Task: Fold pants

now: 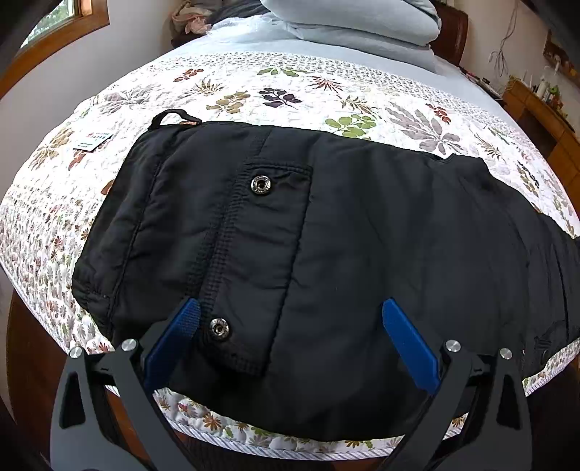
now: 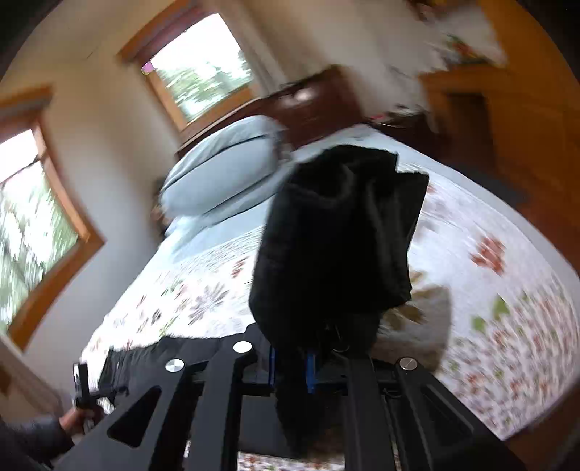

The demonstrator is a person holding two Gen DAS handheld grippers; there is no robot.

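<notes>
Right gripper: the right gripper [image 2: 291,369] was clenched on a bunch of black cloth, its blue pads almost hidden by the fabric draped over them.
Held cloth: one end of the pants [image 2: 337,239] hung in front of the right wrist camera, raised off the bed; which end it was could not be told for certain, though it looked like the leg end.
Left gripper: the left gripper [image 1: 290,337] stood released, blue fingers [image 1: 174,340] wide apart, straddling the near edge of the waist end without pinching it.
Pants on the bed: the pants [image 1: 326,235] lay flat with the snap pocket [image 1: 261,184] up, long axis running from the waist at left away to the right.
Deciding relation: the raised end would likely have to travel along that axis toward the waist, which the left gripper was nearer to.
Surface: a floral quilt [image 1: 253,90], soft and likely to drag.
Room: folded blue bedding [image 1: 362,32] at the head, wood-framed windows [image 2: 203,69], wooden furniture; the right view was motion-blurred.
</notes>
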